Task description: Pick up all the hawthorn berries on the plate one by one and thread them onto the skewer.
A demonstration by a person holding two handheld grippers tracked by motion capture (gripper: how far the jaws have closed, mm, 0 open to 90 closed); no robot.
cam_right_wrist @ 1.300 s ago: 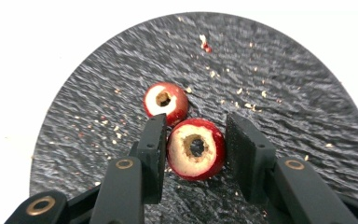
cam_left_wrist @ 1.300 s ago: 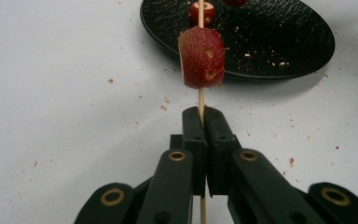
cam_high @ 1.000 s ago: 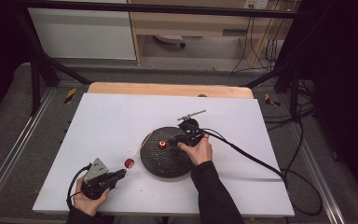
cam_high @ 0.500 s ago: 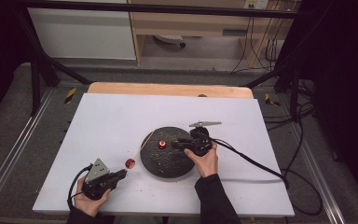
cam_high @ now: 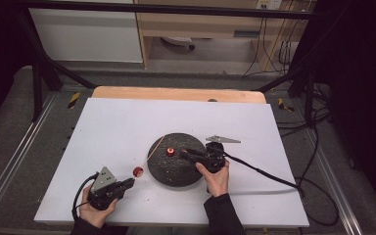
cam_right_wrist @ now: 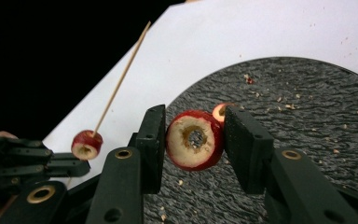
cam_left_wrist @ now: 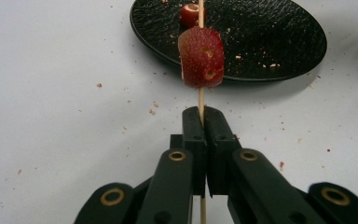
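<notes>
A white table [cam_high: 127, 122] carried the whole scene, its surface dotted with small crumbs. Near its middle sat a round black plate [cam_high: 169, 171], rough in texture and also scattered with crumbs. A person's two hands came in from the near edge, each with a black two-jaw gripper.

The right gripper [cam_high: 188, 154] lay over the plate, pointing toward the plate's left side. In the right gripper view its jaws were closed on a red cored fruit piece [cam_right_wrist: 195, 139], the pads pressing both sides, the pale cut face and its centre hole turned toward the camera. A second small red piece [cam_right_wrist: 220, 111] lay on the plate just behind the held one.

The left gripper [cam_high: 127, 183] rested near the table's front left, well apart from the right one. Its jaws were fully closed on a thin wooden skewer [cam_left_wrist: 201, 103], clamping the stick low down. The skewer ran up and away from the jaws, slanting over the plate's left rim. One red fruit piece [cam_left_wrist: 201, 57] was threaded on it just beyond the jaw tips, hanging over the white table beside the plate's edge
</notes>
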